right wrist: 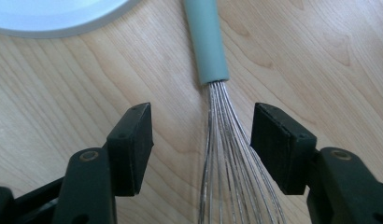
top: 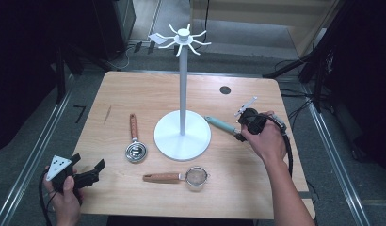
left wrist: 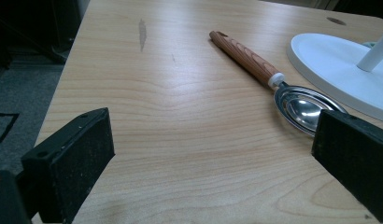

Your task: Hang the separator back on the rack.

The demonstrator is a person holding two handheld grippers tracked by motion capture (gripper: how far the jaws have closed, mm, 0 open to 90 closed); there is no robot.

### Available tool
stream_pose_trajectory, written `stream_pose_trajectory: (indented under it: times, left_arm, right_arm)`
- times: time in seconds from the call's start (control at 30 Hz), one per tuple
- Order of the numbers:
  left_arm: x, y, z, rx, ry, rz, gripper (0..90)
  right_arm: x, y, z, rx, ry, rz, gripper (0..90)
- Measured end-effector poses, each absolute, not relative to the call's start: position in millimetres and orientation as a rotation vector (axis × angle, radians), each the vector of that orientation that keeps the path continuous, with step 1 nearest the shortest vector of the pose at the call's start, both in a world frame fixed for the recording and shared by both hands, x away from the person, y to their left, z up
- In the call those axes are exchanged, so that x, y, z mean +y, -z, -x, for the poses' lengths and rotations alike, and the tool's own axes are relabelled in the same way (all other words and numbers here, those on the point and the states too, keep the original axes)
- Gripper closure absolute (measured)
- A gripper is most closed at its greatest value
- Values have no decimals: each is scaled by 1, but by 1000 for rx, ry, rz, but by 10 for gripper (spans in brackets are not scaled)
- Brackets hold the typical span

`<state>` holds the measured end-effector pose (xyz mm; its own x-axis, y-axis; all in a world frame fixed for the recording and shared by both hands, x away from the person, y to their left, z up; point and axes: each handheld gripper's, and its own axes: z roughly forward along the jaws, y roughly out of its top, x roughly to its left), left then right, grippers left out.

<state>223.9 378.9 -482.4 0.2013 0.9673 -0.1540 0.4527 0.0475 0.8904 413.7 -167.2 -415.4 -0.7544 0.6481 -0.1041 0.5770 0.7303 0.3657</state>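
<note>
A wooden table (top: 134, 94) carried a white stand (top: 182, 134) near its middle: a round base, a tall thin pole, and a ring of curved hooks (top: 184, 40) at the top. Three kitchen tools lay flat around the base. A scoop (top: 134, 146) with a wooden handle lay to the left of the base, its metal bowl toward the near side and its handle pointing away. A small strainer (top: 197, 178) with a wooden handle lay on the near side of the base, its handle pointing left. A whisk (top: 221, 125) with a pale green handle lay just to the right of the base, the handle end close to the rim and the wires running to the right.

The right gripper (top: 250, 123) was held low over the wire end of the whisk, gripped by the person's right hand (top: 266, 139). In the right gripper view its jaws stood apart, one on each side of the whisk wires (right wrist: 222, 154), not pressing on them; the green handle (right wrist: 207, 39) ran on away from the jaws toward the edge of the stand's base (right wrist: 54, 18).

The left gripper (top: 85, 176) was at the near left corner of the table, held by the left hand (top: 64, 197), well apart from the tools. Its jaws were spread wide with nothing between them. In the left gripper view the scoop (left wrist: 269, 81) lay ahead on the bare wood, its bowl partly hidden behind one jaw, with the stand's base (left wrist: 339, 70) beyond it.
</note>
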Motion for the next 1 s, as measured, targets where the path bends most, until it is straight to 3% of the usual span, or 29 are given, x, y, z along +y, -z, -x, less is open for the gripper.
stream_pose_trajectory:
  times: [1.0]
  left_arm:
    - [378, 483, -226, 1397, -696, -1567, 0]
  right_arm:
    - [-162, 420, -451, 2830, -328, -999, 532]
